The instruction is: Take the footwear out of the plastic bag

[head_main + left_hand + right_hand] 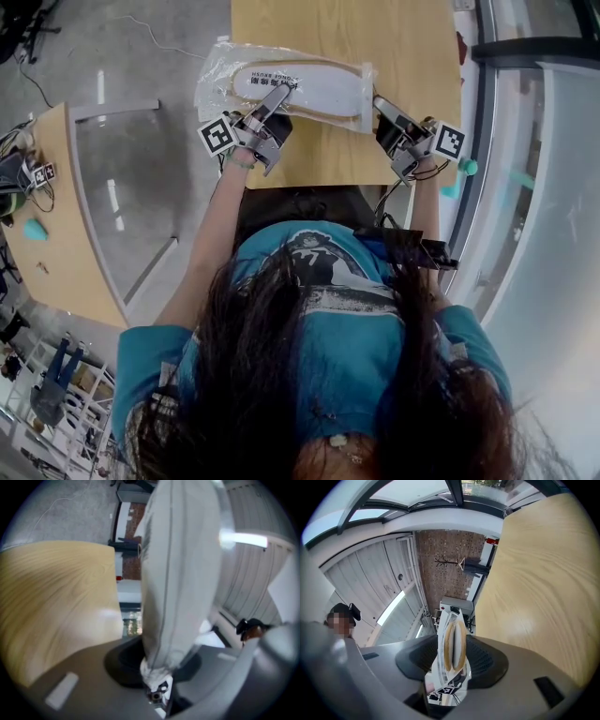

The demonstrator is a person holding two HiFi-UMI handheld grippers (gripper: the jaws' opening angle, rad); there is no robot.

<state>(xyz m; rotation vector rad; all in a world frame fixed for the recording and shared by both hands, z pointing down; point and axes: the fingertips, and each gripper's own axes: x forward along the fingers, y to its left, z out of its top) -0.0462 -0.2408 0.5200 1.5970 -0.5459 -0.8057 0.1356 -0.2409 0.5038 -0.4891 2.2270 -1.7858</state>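
Insoles (309,86): a white pair with tan rims, still sealed inside the bag (217,80).
Bag: clear plastic, lying lengthwise on the table (394,37) toward its near edge.
Left gripper (278,96): reaches in from the table's near edge. Its jaws are nearly together, clamped on the bag's near side about mid-length.
Right gripper (382,105): at the bag's right end, over the table's near right part. Its jaws stand wide with the bag's end between them, and no firm press on the plastic shows.
Head view only: the whole bag flat on the table, a gripper at each place, print on the upper insole too small to read.
Left gripper view only: crumpled plastic bunched at the jaw roots; the bag rises as a broad pale band with the table to its left.
Right gripper view only: both insole tips end-on, side by side in the plastic, the table on their right.
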